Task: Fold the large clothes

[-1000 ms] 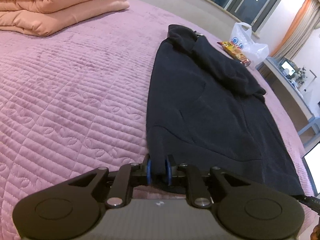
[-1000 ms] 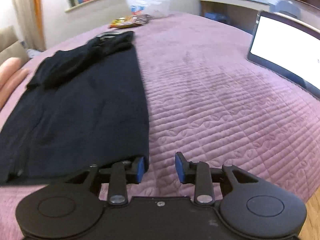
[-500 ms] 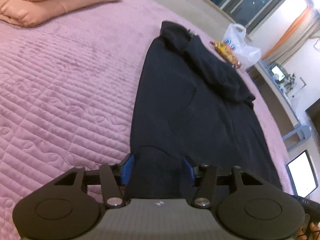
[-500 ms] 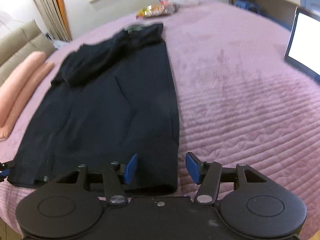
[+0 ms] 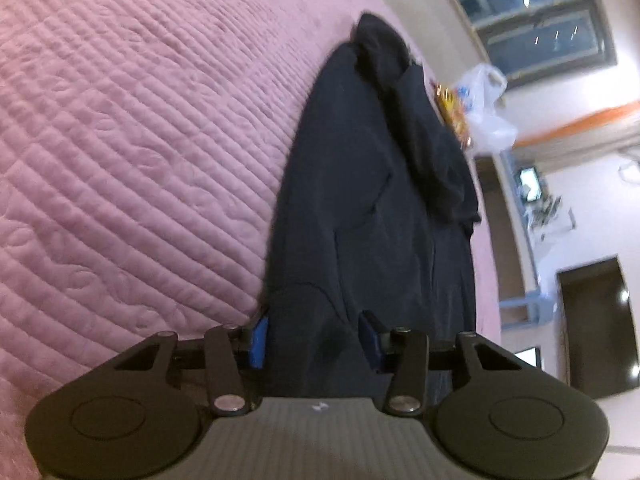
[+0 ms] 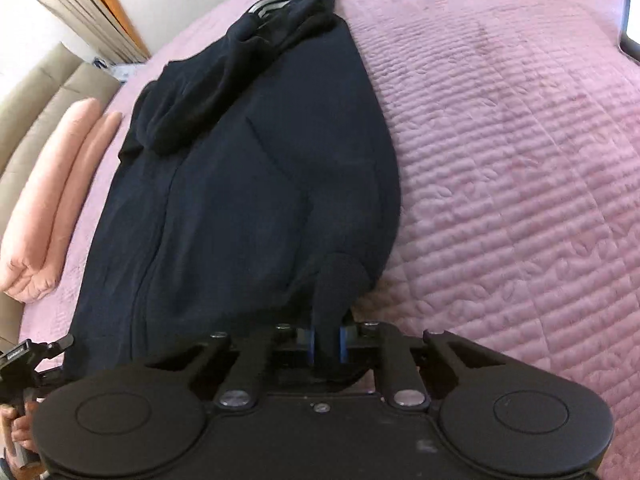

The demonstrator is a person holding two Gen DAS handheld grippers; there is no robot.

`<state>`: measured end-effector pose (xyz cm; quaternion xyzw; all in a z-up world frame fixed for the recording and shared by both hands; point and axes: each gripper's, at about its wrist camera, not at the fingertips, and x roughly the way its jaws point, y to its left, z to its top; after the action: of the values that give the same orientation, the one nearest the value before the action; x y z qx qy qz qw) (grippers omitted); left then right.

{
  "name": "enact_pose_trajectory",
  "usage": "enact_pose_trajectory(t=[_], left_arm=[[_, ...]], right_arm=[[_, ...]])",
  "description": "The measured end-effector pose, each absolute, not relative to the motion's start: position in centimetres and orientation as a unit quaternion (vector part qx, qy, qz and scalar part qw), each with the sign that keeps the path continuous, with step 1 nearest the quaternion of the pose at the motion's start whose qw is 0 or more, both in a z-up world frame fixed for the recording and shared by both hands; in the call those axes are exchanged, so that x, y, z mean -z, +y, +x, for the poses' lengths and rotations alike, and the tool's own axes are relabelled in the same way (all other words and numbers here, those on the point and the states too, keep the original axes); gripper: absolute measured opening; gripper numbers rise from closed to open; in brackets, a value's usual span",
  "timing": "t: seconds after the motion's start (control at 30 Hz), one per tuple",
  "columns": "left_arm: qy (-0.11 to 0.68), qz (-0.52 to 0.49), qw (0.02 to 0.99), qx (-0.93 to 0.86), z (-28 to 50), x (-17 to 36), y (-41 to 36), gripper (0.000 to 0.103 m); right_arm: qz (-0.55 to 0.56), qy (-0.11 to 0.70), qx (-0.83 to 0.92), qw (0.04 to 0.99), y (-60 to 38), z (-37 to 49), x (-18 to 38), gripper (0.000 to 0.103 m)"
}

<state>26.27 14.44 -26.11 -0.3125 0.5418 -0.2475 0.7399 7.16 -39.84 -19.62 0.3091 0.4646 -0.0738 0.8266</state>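
Observation:
A dark navy garment [image 5: 372, 208] lies stretched out on the pink quilted bed, with a bunched sleeve or hood along its far part. It also shows in the right wrist view [image 6: 248, 184]. My left gripper [image 5: 314, 340] is open, its blue pads on either side of the garment's near left corner, with cloth between them. My right gripper [image 6: 327, 342] is shut on a pinched fold of the garment's near right corner, and the cloth rises in a ridge from the jaws.
The pink quilted bed [image 5: 120, 140] spreads wide to the left and, in the right wrist view [image 6: 520, 160], to the right. A folded peach duvet [image 6: 52, 188] lies at the far left. A white plastic bag [image 5: 486, 108] and snack packets sit beyond the garment. A laptop edge [image 6: 630, 20] is at the right.
My left gripper went from shut on the hem to open, staying around the corner. My right gripper moved over the right corner and shut on it. Both views tilted upward.

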Motion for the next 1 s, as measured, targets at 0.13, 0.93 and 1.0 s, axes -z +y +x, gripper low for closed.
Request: enact_pose_trajectory(t=[0.13,0.93,1.0], left_arm=[[0.586,-0.279,0.725,0.231,27.4,25.9,12.3,0.009],[0.376,-0.27,0.848,0.259,55.0,12.5,-0.4,0.03],[0.378,-0.281,0.845,0.252,56.2,13.3,-0.7,0.035]], right_arm=[[0.319,0.475,0.091,0.815,-39.5,9.0,18.0,0.014],[0.336,0.308,0.149,0.878,-50.8,33.6,9.3,0.036],[0.336,0.311,0.148,0.876,-51.6,34.4,9.2,0.052]])
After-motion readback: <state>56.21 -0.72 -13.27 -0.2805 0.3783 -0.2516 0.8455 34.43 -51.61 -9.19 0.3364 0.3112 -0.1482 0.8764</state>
